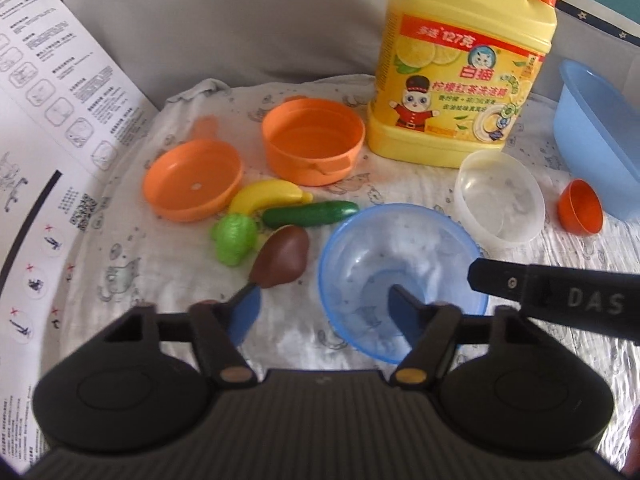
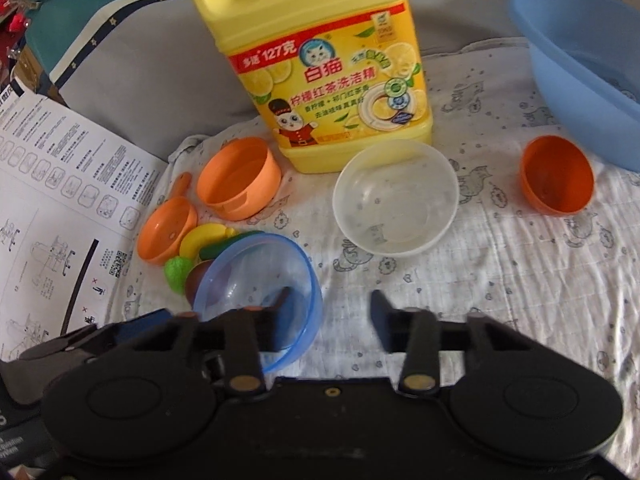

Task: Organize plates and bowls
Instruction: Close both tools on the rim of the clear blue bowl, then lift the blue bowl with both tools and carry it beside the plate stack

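- Two tongs hang over a white printed cloth (image 2: 480,272) spread on the table; each is pictured from its own camera.
- The left tongs (image 1: 324,314) stand apart, straddling the near left rim of the blue bowl (image 1: 400,276): one blue pad is inside the bowl, the other outside on the cloth side, and neither visibly presses the rim.
- The right tongs (image 2: 332,320) also stand apart, narrower than the left pair. Their left pad sits inside the blue bowl (image 2: 260,296) near its right wall, the right pad over bare cloth outside it; whether a pad touches the wall I cannot tell.
- In the left view one black finger of the right tongs reaches in from the right, above the bowl's right rim.
- A clear white bowl (image 2: 396,196) sits just beyond and to the right of the blue bowl, in front of a big yellow detergent jug (image 2: 320,64).
- A small orange bowl (image 2: 556,176) lies tilted further right, near a large blue basin (image 2: 580,64) at the far right.
- To the left of the jug stand an orange pot (image 1: 312,140) and, nearer, an orange pan (image 1: 192,178).
- Between the pan and the blue bowl lie toy foods: a banana (image 1: 268,196), a cucumber (image 1: 310,214), a green vegetable (image 1: 234,236) and a brown drumstick (image 1: 282,256).
- A printed instruction sheet (image 1: 52,120) covers the left side.
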{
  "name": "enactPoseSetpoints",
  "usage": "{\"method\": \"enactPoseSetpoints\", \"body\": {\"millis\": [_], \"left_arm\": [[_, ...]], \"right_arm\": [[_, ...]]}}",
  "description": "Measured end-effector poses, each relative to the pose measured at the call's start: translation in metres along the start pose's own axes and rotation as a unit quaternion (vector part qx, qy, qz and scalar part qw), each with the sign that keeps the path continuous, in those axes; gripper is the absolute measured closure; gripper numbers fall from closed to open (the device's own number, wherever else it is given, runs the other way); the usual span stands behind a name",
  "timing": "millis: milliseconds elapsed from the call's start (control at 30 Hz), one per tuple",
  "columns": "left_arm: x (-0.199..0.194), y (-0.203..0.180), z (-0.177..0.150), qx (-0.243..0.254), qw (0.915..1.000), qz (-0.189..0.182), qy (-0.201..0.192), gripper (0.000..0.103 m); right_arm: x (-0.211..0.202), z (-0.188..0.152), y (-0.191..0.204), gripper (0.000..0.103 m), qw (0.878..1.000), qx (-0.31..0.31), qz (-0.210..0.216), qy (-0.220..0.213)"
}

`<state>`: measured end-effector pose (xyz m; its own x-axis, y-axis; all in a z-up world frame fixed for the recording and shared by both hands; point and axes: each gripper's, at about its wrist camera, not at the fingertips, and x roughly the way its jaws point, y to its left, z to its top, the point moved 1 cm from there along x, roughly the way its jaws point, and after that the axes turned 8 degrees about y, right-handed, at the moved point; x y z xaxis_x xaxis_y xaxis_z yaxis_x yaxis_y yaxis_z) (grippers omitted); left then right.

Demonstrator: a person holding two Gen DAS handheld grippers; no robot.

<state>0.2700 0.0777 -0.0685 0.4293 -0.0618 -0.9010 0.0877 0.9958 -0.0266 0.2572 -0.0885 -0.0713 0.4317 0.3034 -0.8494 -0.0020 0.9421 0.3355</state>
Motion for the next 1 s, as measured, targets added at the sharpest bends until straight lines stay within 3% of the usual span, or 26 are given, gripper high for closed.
{"method": "enactPoseSetpoints", "body": {"millis": [33, 67, 167, 600, 1000], "left_arm": [[0.001, -0.001, -0.001, 0.002, 1.0, -0.003, 0.001, 0.055], [0.003, -0.001, -0.001, 0.002, 1.0, -0.007, 0.003, 0.064], [0.005, -0.003, -0.001, 0.003, 0.9998, -0.016, 0.009, 0.08], [-0.016, -0.021, -0.018, 0.021, 0.9997, -0.006, 0.006, 0.082], [-0.058, -0.058, -0.067, 0.05, 0.9982, -0.03, 0.011, 0.082]], "right_arm": [[0.002, 0.0, 0.001, 0.083, 1.0, -0.003, 0.003, 0.001], [0.003, 0.0, 0.002, 0.086, 1.0, -0.006, 0.006, 0.003], [0.006, -0.002, 0.006, 0.091, 1.0, -0.014, 0.02, 0.008], [-0.017, -0.02, -0.003, 0.091, 1.0, 0.0, 0.018, 0.006], [-0.076, -0.072, -0.031, 0.091, 1.0, -0.001, 0.01, -0.006]]}}
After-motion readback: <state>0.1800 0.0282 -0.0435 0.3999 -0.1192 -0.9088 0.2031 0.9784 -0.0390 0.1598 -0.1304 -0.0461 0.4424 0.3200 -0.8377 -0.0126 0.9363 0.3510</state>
